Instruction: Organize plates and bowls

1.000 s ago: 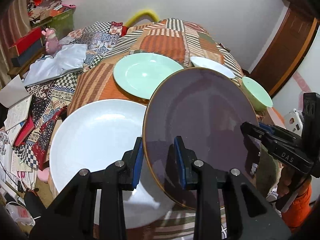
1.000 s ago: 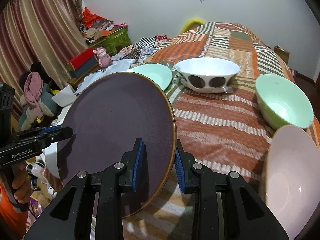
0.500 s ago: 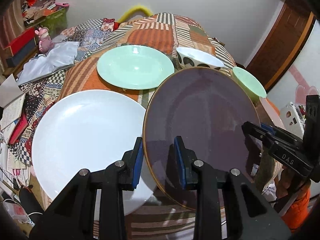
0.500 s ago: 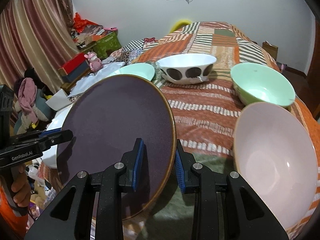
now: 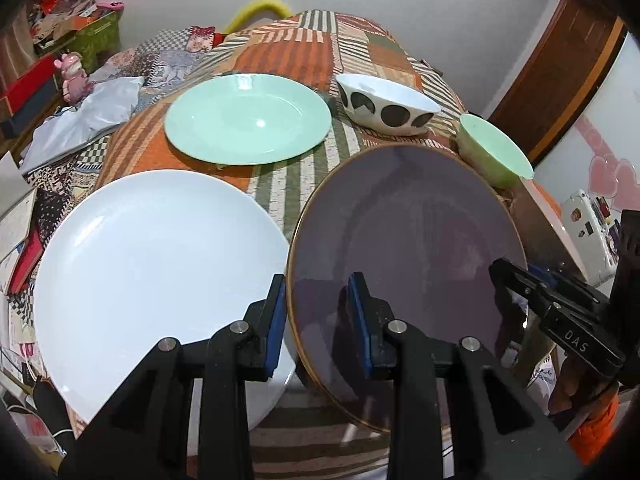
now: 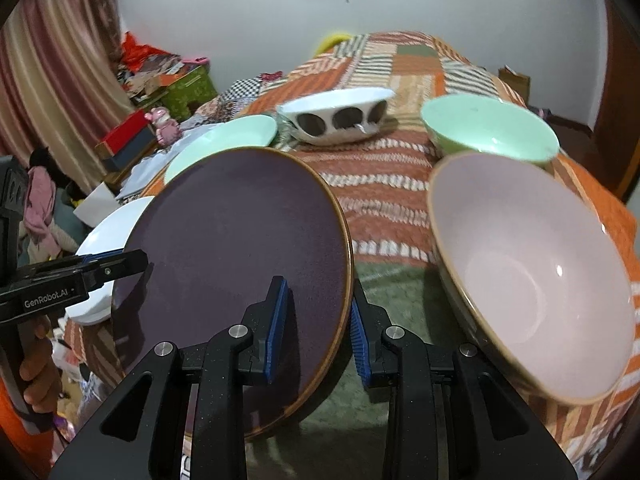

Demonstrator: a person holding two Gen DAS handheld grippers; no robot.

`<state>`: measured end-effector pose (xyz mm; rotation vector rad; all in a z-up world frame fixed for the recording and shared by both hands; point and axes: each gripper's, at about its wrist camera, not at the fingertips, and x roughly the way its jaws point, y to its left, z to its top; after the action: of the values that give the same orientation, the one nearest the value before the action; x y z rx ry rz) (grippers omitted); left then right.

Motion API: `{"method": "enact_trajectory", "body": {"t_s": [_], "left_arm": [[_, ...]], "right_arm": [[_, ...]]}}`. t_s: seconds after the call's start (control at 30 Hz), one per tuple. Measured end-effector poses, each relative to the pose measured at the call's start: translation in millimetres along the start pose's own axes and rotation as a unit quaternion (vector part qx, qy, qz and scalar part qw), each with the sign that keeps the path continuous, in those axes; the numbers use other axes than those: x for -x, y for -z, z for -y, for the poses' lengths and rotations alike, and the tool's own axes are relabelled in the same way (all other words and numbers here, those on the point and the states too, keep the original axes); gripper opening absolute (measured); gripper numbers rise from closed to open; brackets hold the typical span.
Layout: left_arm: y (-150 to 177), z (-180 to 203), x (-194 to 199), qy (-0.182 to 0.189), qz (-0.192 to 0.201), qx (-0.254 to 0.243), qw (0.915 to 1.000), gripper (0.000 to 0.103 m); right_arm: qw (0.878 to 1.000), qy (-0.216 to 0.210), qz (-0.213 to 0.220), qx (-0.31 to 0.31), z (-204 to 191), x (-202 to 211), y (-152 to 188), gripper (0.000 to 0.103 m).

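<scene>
Both grippers are clamped on the purple plate (image 5: 408, 232): left gripper (image 5: 320, 316) pinches one rim, right gripper (image 6: 316, 320) the opposite rim. It's tilted above the quilt (image 5: 296, 52), beside the white plate (image 5: 152, 276).

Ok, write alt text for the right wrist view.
Both tongs, right and left, grip a round dark purple plate by opposite rims above a patchwork-covered bed. A pale pink bowl lies beside it.
</scene>
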<state>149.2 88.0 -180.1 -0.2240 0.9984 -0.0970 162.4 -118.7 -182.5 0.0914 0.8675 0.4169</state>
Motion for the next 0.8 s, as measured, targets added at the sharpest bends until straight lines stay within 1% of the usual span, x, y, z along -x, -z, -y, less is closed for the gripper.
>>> {"method": "enact_trajectory", "body": {"t_s": [0.13, 0.23, 0.3, 0.63, 0.73, 0.8], "left_arm": [[-5, 3, -10, 0.005, -0.006, -0.003, 1.0000, 0.030], [-7, 6, -19, 0.002, -0.010, -0.008, 0.9999, 0.030], [-9, 8, -21, -0.001, -0.007, -0.014, 0.9999, 0.030], [-14, 5, -30, 0.012, -0.012, -0.007, 0.9998, 0.030], [-14, 5, -22, 0.013, 0.002, -0.006, 0.9999, 0.030], [-13, 5, -10, 0.013, 0.020, -0.009, 0.9997, 0.030]], "right_arm": [[1.000, 0.002, -0.002, -0.017, 8, 0, 4, 0.027], [1.000, 0.013, 0.002, -0.014, 7, 1, 6, 0.027], [1.000, 0.011, 0.002, -0.018, 9, 1, 6, 0.027], [1.000, 0.014, -0.002, -0.020, 11, 3, 6, 0.028], [1.000, 0.017, -0.003, -0.018, 10, 5, 5, 0.028], [1.000, 0.021, -0.002, -0.015, 9, 9, 6, 0.028]]}}
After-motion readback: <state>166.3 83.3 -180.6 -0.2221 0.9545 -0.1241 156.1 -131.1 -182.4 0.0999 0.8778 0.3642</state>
